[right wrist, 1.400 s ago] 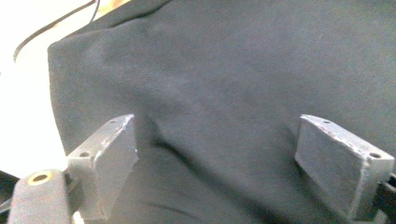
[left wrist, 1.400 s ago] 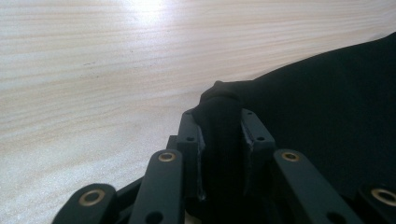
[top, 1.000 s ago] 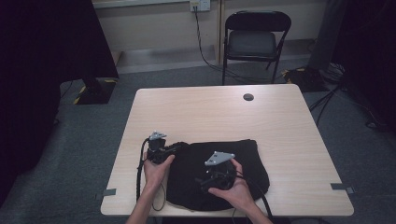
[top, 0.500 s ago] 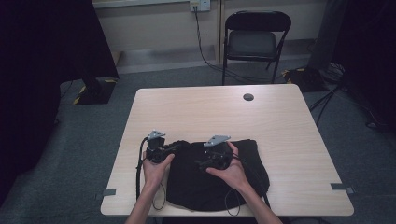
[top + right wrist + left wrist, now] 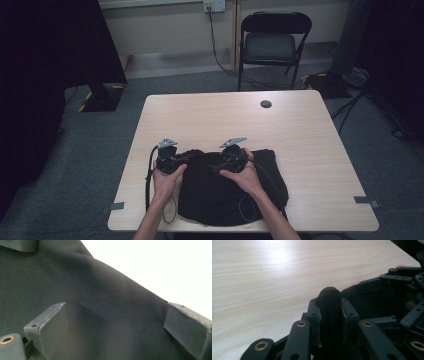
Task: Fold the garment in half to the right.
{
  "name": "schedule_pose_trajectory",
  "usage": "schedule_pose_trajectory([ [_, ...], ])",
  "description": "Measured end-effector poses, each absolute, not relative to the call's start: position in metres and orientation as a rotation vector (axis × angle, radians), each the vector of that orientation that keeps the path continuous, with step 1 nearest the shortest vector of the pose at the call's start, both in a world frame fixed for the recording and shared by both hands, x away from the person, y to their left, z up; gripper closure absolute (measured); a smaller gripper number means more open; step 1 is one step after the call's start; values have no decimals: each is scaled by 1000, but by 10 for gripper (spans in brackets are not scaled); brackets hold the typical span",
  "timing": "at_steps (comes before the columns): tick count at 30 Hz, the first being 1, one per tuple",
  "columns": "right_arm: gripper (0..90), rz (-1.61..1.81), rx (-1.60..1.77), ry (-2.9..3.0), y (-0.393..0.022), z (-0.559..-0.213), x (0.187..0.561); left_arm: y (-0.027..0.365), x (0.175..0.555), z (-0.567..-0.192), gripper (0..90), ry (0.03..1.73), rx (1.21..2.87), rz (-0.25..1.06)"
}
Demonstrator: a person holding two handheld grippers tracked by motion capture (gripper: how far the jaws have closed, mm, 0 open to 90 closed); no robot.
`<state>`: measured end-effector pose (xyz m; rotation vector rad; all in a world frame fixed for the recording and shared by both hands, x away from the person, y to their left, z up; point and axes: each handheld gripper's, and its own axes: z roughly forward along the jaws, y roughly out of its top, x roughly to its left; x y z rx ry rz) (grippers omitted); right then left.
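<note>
A black cloth (image 5: 220, 197) lies crumpled on the near half of the wooden table (image 5: 225, 120). My left gripper (image 5: 167, 154) sits at the cloth's far left corner. In the left gripper view it (image 5: 329, 308) is shut on a rolled fold of the black cloth (image 5: 329, 293), pinched between both pads. My right gripper (image 5: 233, 156) rests at the cloth's far edge, near its middle. The right gripper view has its jaws (image 5: 115, 307) spread wide over the dark fabric (image 5: 62, 277), the pads apart from each other and nothing pinched between them.
A round black grommet (image 5: 266, 104) sits in the table's far right part. Behind the table stands a black folding chair (image 5: 272, 45), with cables (image 5: 320, 80) on the carpet. A dark curtain (image 5: 45, 60) hangs at the left. Bare wood lies beyond the cloth.
My right gripper has moved away from the person, from the cloth's middle to its far edge. The left gripper has kept its place and its hold.
</note>
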<state>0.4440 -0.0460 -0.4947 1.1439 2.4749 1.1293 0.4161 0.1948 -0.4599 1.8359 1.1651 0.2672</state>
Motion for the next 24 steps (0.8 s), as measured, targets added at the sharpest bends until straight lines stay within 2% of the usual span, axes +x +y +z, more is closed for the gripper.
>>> schedule_pose_trajectory([
  [4, 73, 1223, 1153, 2460, -53, -487, 442, 194, 417, -459, 737, 1159, 1845, 264],
  [7, 70, 1315, 1156, 2422, -64, -467, 436, 194, 416, -461, 735, 1174, 1842, 272],
  [13, 75, 1348, 1124, 2392, -75, -438, 405, 195, 417, -461, 734, 1175, 1847, 270],
  [19, 123, 1284, 1025, 2438, -53, -447, 356, 194, 418, -462, 730, 1179, 1858, 267],
  [24, 246, 1273, 885, 2493, -21, -459, 318, 195, 418, -462, 727, 1181, 1860, 267],
])
